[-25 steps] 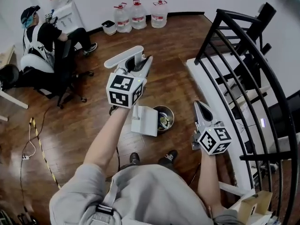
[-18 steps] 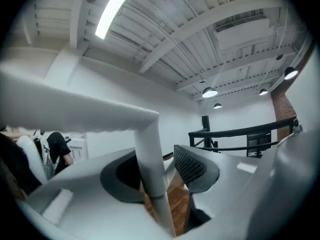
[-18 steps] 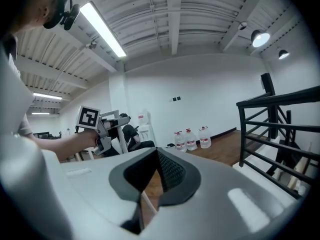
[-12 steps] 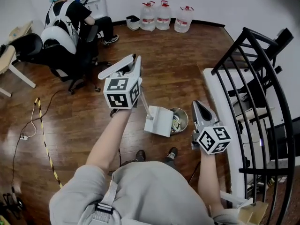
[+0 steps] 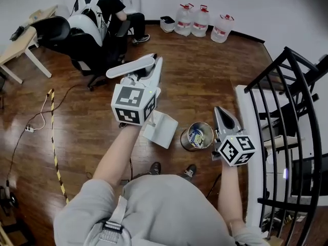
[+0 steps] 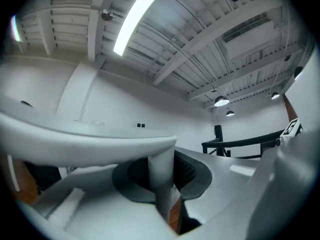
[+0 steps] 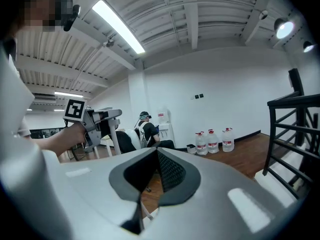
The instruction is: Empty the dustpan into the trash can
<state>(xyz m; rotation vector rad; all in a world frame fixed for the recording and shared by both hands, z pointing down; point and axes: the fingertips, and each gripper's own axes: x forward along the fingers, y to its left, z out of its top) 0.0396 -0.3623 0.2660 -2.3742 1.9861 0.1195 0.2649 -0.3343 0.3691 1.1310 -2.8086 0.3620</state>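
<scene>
Dustpan, white, low and close in front of the wearer's shoes, just beside the can on its left, not over its mouth; whether touching the floor, cannot tell. Carried by its thin handle, upright between the jaws of the left gripper. Jaws just been closing, now pinching the handle from both sides, with the handle's broad white top bar lying across above them. Right gripper empty, jaws pressed together, raised to the right of the can and apart from the dustpan. Can round, metal and open, scraps of litter inside, standing on the wood floor near its right edge, by the white step under the black railing. Farther out, toward the floor's far left corner, a black chair and a seated person with back turned. Along the far edge, against the wall, three jugs in a row.
</scene>
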